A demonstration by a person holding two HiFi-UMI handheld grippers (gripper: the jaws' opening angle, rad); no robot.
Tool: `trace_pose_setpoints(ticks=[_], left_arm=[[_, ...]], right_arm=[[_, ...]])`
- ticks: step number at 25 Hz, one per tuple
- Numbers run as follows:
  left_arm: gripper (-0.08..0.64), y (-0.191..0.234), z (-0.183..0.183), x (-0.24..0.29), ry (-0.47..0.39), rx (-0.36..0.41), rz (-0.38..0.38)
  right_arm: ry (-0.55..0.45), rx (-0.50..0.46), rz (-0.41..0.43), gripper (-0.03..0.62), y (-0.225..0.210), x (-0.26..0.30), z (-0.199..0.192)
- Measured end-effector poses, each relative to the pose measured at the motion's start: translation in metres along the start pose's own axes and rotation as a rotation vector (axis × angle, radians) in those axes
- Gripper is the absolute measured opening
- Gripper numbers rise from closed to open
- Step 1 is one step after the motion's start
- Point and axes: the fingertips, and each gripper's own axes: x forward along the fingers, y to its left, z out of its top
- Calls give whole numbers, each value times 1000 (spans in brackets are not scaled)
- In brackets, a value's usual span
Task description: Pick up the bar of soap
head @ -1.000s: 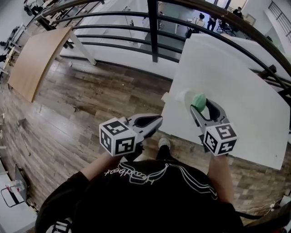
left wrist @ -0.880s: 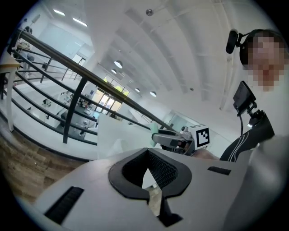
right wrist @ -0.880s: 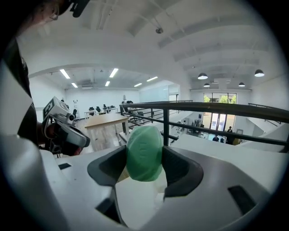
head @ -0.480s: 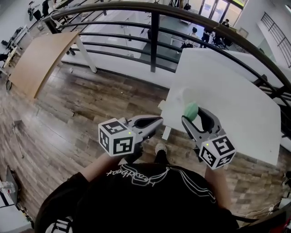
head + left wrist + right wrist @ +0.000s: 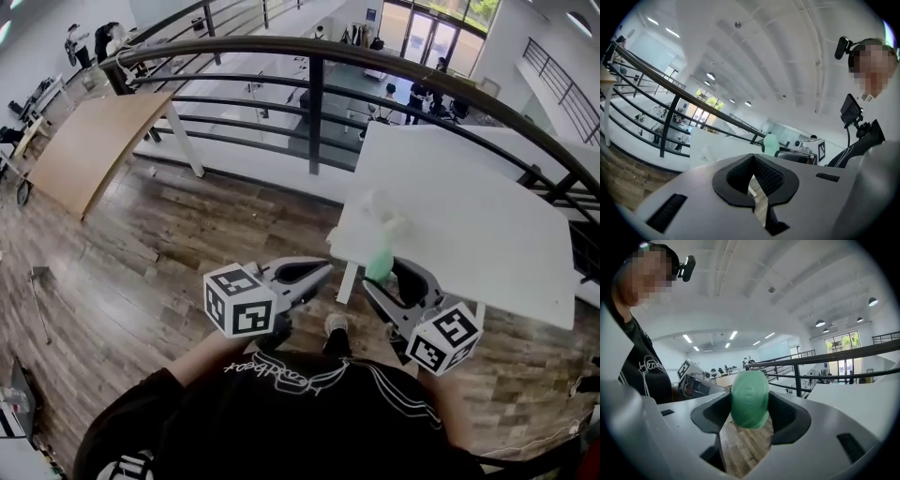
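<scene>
A green oval bar of soap (image 5: 749, 399) sits clamped between the jaws of my right gripper (image 5: 750, 404), lifted off the table. In the head view the soap (image 5: 380, 264) hangs at the near edge of the white table (image 5: 469, 225), held by the right gripper (image 5: 386, 274). My left gripper (image 5: 315, 272) is shut with nothing in it and hangs over the wooden floor, left of the table. From the left gripper view its jaws (image 5: 753, 180) meet tip to tip, and the soap (image 5: 770, 143) shows beyond them.
A black metal railing (image 5: 314, 103) curves behind the table. A wooden board (image 5: 89, 145) leans at the far left. Wooden plank floor (image 5: 141, 253) lies below both grippers. A person's black shirt (image 5: 281, 412) fills the lower frame.
The right gripper with the soap has pulled back from over the table toward its near edge and risen. The left gripper has stayed in place.
</scene>
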Motion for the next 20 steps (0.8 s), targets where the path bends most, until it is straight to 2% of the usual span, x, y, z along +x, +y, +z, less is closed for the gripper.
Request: trace_pose_setpoints(ticks=[10,20], left_arm=[[5,-35,-15,-5,25,34,-56],[5,-52,-24,-3,44,53,-88]], right_arm=[[-9,83,-12,230,26,-28,-24],[-21,112,-45,230,30,-41,-31]])
